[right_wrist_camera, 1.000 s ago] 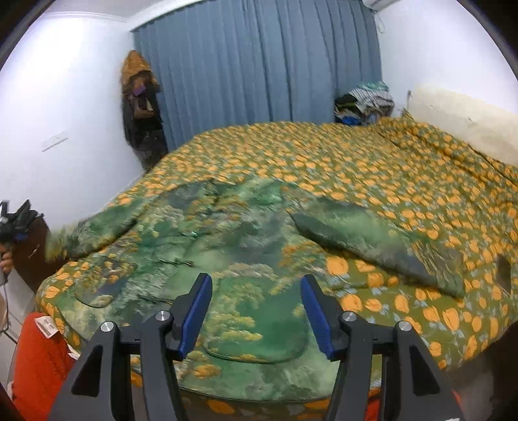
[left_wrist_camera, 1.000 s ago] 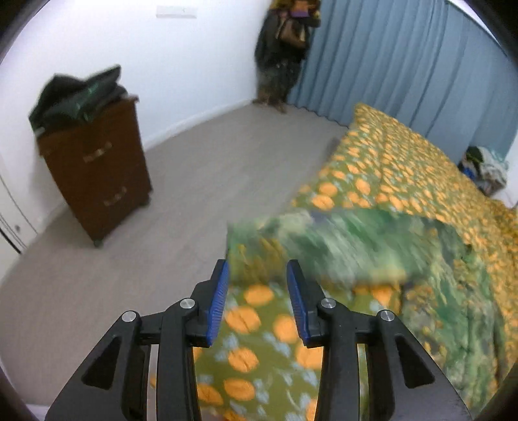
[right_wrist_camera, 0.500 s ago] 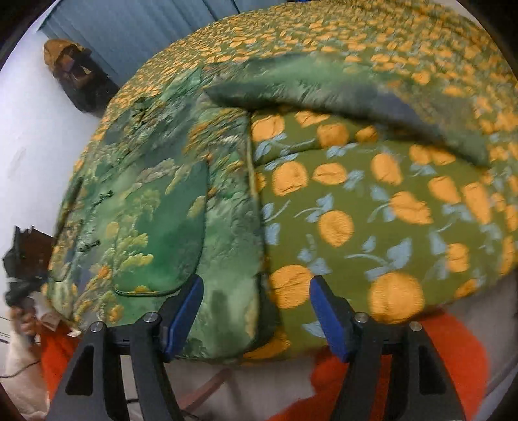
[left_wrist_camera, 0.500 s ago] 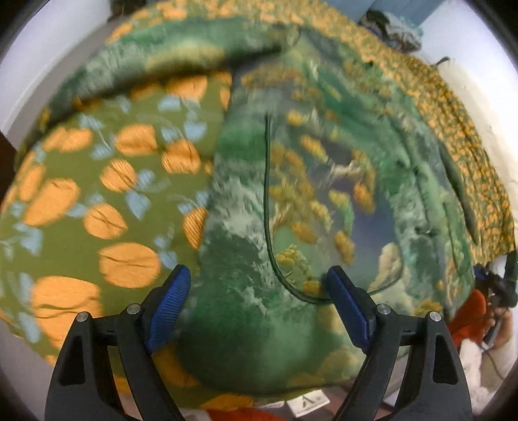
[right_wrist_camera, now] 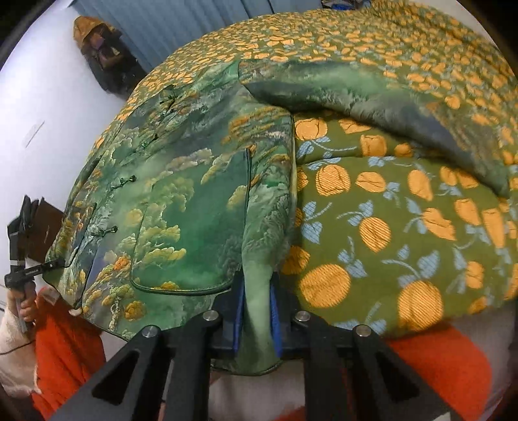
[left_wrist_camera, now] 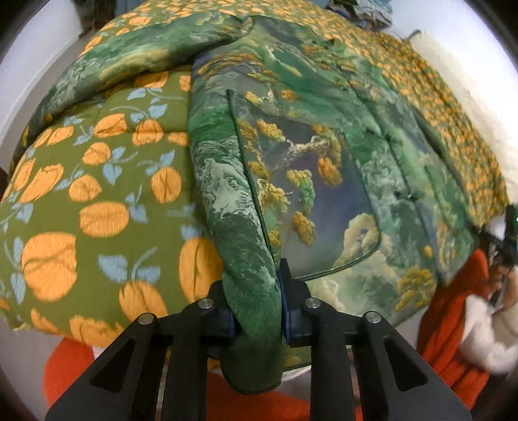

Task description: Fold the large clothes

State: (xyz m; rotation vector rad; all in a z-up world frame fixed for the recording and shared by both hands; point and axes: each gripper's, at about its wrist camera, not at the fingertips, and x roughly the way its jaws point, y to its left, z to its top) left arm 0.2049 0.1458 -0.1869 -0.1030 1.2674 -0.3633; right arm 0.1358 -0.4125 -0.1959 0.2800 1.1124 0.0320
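A large green jacket [left_wrist_camera: 310,155] with a landscape print, knot buttons and patch pockets lies front up on the bed, sleeves spread; it also shows in the right wrist view [right_wrist_camera: 181,194]. My left gripper [left_wrist_camera: 255,311] is shut on the jacket's hem at its left side edge. My right gripper [right_wrist_camera: 257,311] is shut on the hem at the jacket's right side edge. One sleeve [left_wrist_camera: 136,61] stretches left, the other sleeve [right_wrist_camera: 372,94] stretches right.
The bed is covered by an olive quilt [left_wrist_camera: 81,194] with orange fruit print. An orange blanket [right_wrist_camera: 437,366] hangs below the bed's near edge. Blue curtains [right_wrist_camera: 194,22] and hanging clothes [right_wrist_camera: 100,55] stand at the far wall. The left hand-held gripper [right_wrist_camera: 19,252] shows at the left.
Both grippers dropped to the jacket's hem corners, opened wide around the fabric, and have now closed on it.
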